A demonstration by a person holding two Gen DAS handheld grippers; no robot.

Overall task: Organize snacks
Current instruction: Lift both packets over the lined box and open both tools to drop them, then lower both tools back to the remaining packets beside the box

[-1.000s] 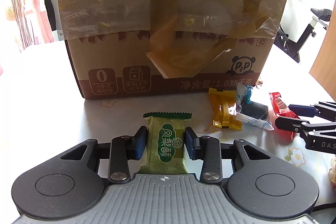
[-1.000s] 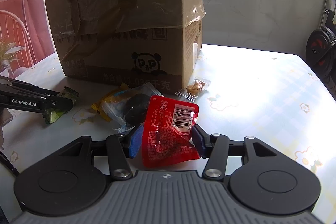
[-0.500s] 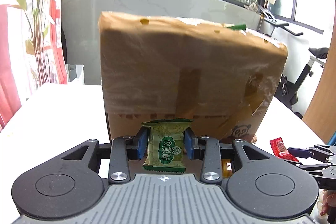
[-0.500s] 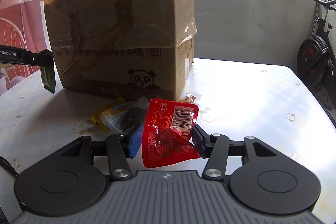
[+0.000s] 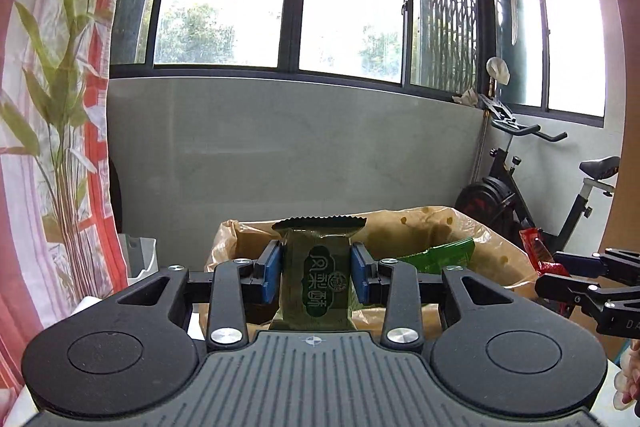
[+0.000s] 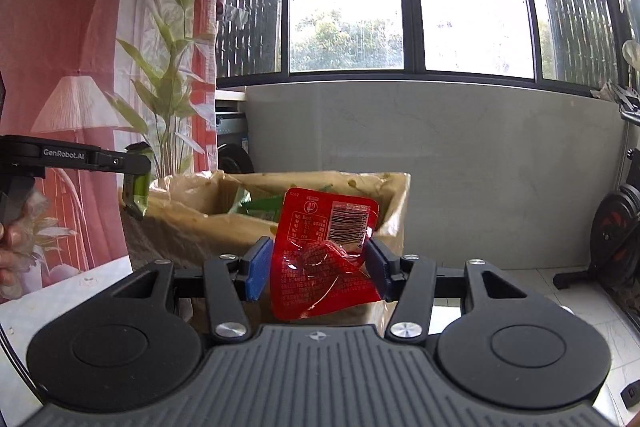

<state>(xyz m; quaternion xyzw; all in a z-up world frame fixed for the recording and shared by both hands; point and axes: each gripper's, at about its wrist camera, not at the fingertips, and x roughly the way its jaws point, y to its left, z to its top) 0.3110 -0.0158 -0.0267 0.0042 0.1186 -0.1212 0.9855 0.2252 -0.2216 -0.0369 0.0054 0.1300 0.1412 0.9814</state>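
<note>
We have the left gripper (image 5: pixel 316 277) clamped on an upright dark green foil pastry packet (image 5: pixel 316 279) and the right gripper (image 6: pixel 316 267) clamped on a crinkled red plastic snack pouch (image 6: pixel 324 255), both level with the open rim of the tape-patched brown cardboard box (image 6: pixel 396 195). We should carry each snack well past the rim before letting go. Releasing one at a time keeps them from colliding with the green packet (image 5: pixel 440 255) already inside.

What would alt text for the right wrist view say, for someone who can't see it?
The right gripper pinches a red snack packet above an open cardboard box with green packets inside. At left, the left gripper holds a green snack packet near the box's edge. Behind are windows, hanging laundry and a plant.
</note>
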